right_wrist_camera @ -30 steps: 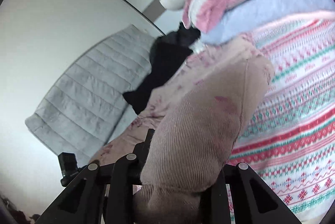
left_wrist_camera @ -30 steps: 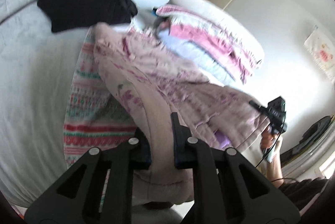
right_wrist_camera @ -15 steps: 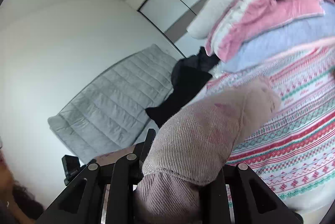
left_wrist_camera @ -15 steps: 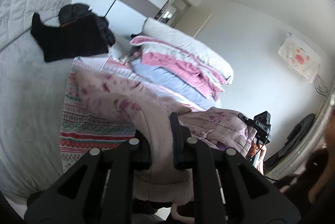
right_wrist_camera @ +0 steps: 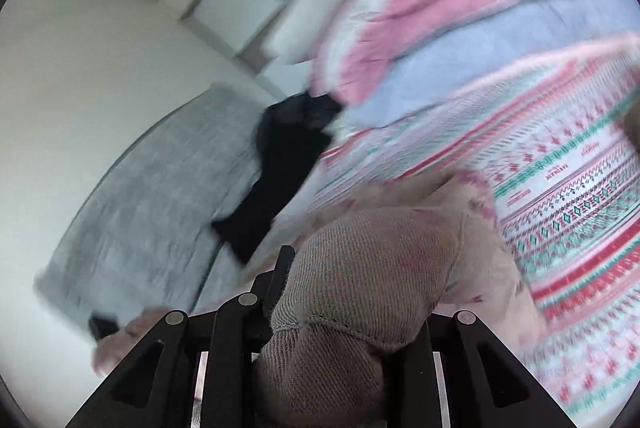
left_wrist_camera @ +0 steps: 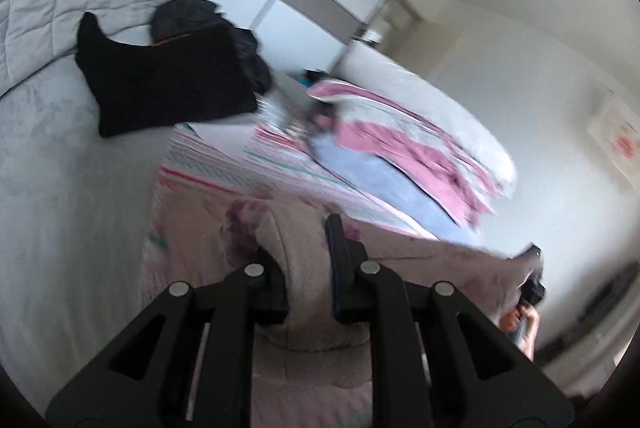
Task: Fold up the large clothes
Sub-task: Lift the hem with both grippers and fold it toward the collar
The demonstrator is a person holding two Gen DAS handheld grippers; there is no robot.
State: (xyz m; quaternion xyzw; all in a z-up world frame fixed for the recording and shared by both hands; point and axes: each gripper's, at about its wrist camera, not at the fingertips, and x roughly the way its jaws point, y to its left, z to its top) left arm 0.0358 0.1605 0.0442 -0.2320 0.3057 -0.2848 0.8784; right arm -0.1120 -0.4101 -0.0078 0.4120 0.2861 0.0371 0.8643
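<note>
You had the left gripper (left_wrist_camera: 306, 260) clamped on a bunched fold of the pink floral fleece garment (left_wrist_camera: 248, 228), cloth pinched between the two fingers and spilling toward the camera. Right gripper (right_wrist_camera: 352, 292) was likewise closed on the same garment's ribbed pink cuff or hem (right_wrist_camera: 360, 268), which filled the gap and hid the right-hand finger. The garment hung between both grippers, part lifted, part draped ahead of them over the patterned red-green striped blanket (right_wrist_camera: 580, 196). Ahead and left of your left gripper lay a black garment (left_wrist_camera: 168, 80) on the grey quilted bedcover (left_wrist_camera: 60, 168); ahead and to the right sat a stack of pink, white and lilac bedding (left_wrist_camera: 400, 148). In the left view your right gripper showed far right, at the garment's other end. Both views were blurred. Step looked like spreading or shaking out the garment before the first fold, so early in the task. Next move probably called for stretching the held edge taut and laying it flat on the blanket, keeping both grips firm so the fleece did not slip.
</note>
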